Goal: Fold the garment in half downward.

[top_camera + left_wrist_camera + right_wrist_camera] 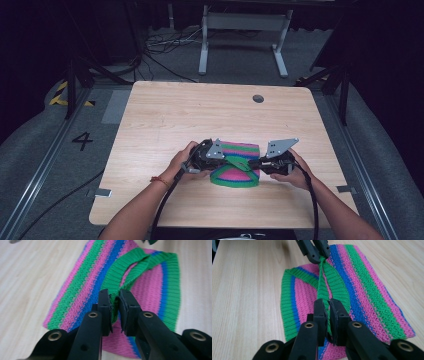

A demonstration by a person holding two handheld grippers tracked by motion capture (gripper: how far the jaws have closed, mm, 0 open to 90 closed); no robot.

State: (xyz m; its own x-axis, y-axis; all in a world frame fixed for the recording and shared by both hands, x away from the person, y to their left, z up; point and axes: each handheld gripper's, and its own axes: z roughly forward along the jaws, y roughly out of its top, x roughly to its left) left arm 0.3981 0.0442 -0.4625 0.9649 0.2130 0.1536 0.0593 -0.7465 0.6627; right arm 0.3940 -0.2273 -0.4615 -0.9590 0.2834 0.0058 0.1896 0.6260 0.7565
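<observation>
Green ribbed band point(322, 277) of the striped knit piece point(235, 165), flat mid-table point(165, 115), pinched taut between left gripper point(114, 300) and right gripper point(325, 305), both clamped, long axis straight between them

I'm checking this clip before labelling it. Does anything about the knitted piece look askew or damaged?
No damage shows. The striped knit is only partly flat: its green ribbed edge is lifted off the table and stretched into a taut ridge between the left gripper and right gripper, both shut on it.
</observation>
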